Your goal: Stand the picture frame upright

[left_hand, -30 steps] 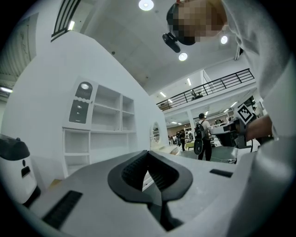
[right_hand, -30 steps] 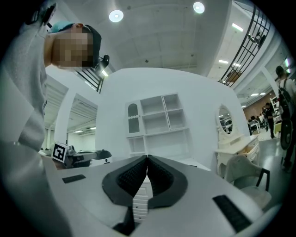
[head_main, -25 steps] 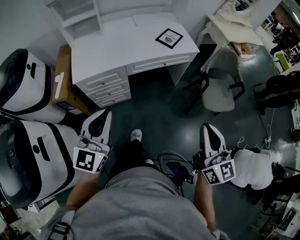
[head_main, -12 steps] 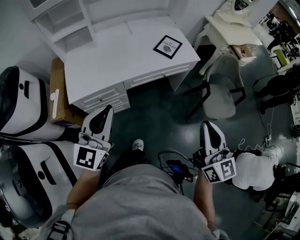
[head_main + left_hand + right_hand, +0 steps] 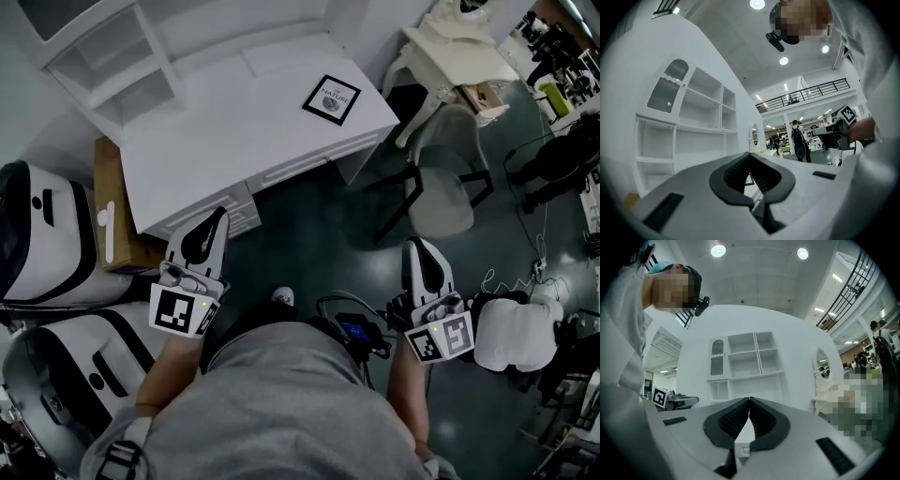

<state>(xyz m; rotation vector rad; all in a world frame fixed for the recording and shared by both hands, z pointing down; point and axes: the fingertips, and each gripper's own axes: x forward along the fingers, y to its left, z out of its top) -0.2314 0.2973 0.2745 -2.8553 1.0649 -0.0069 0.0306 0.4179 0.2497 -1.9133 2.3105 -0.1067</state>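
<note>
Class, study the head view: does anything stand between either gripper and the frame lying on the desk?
Nothing on the desk blocks the frame. Only floor separates left gripper and right gripper from it; a chair stands close beside the right one's line.

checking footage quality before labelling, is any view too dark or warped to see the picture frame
Head view: dim, bowed, yet the black-framed picture lies sharp on the white desk. Left gripper view and right gripper view: heavy fisheye, black corners, glaring ceiling lamps, frame not clear.
</note>
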